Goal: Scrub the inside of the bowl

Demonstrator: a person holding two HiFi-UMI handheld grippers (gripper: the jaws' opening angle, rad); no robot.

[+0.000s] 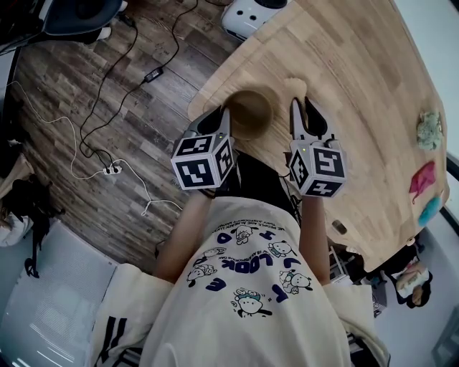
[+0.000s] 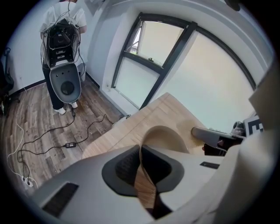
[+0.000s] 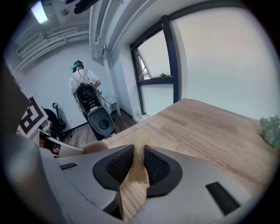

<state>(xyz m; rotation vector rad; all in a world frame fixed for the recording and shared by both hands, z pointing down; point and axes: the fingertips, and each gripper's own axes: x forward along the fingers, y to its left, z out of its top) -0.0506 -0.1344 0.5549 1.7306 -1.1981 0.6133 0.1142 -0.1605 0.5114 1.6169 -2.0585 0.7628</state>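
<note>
A brown wooden bowl [image 1: 249, 111] stands near the table's near edge. My left gripper [image 1: 219, 116] is at its left side, shut on the bowl's rim. In the left gripper view the thin rim [image 2: 146, 183] runs between the dark pads, and the bowl [image 2: 165, 136] curves away beyond them. My right gripper [image 1: 303, 109] is just right of the bowl, apart from it, shut on a tan sponge [image 1: 295, 87]. The right gripper view has the sponge [image 3: 139, 164] squeezed between the pads, with the bowl [image 3: 94, 146] off to its left.
The wooden table [image 1: 358, 79] stretches away to the right. A green clump [image 1: 429, 130], a pink item [image 1: 423, 178] and a blue item [image 1: 429, 209] lie at its far right. Cables [image 1: 107, 107] and a white device [image 1: 251, 14] are on the floor. A person [image 3: 83, 83] stands across the room.
</note>
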